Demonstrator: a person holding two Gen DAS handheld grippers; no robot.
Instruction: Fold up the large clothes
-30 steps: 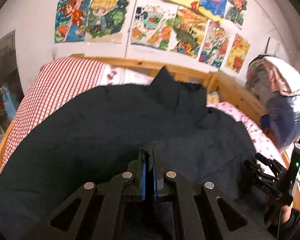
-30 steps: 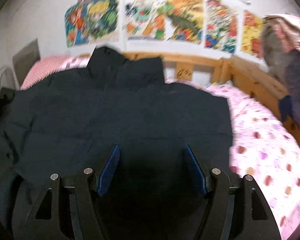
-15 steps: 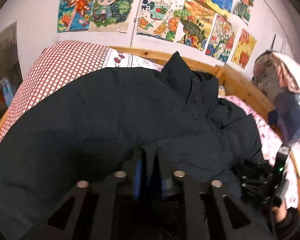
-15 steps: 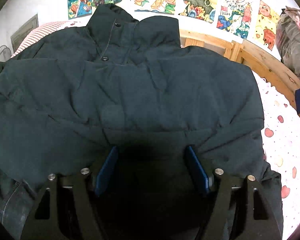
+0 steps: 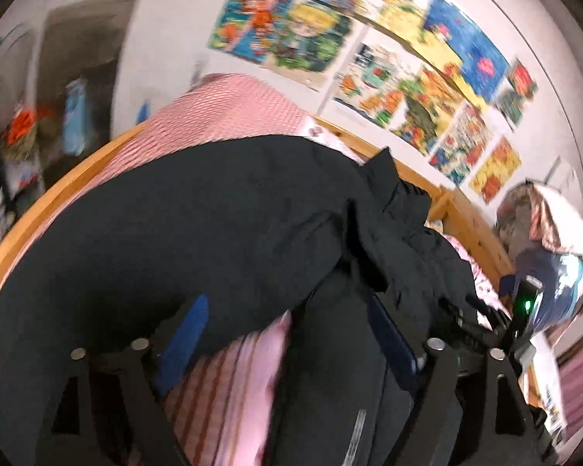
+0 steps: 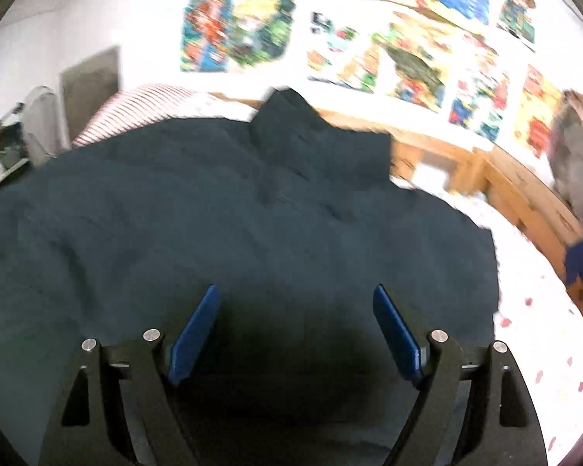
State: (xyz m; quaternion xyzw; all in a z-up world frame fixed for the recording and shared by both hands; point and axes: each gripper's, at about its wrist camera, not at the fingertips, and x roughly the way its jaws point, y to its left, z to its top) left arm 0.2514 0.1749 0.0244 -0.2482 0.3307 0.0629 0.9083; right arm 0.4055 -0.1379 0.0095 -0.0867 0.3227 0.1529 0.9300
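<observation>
A large dark jacket (image 5: 213,233) lies spread over the bed, its collar (image 6: 291,116) toward the headboard. In the left wrist view one side is folded over onto the body, and a strip of pink striped sheet (image 5: 233,369) shows beside it. My left gripper (image 5: 287,310) is open, its blue pads (image 5: 182,334) wide apart, low over the fold's edge with loose fabric between them. My right gripper (image 6: 295,295) is open just above the jacket's (image 6: 252,213) lower middle and holds nothing. The frames are motion-blurred.
The wooden bed frame (image 6: 524,194) runs around the mattress. A red checked pillow (image 5: 233,105) lies at the head. A heap of bagged clothes (image 5: 555,240) hangs at the right. Posters (image 6: 408,50) cover the wall. Clutter (image 5: 19,136) stands left of the bed.
My left gripper, shut on the jacket's fabric before, has opened and let it go, and it has tilted and swung left. My right gripper stayed open and drew back from the jacket.
</observation>
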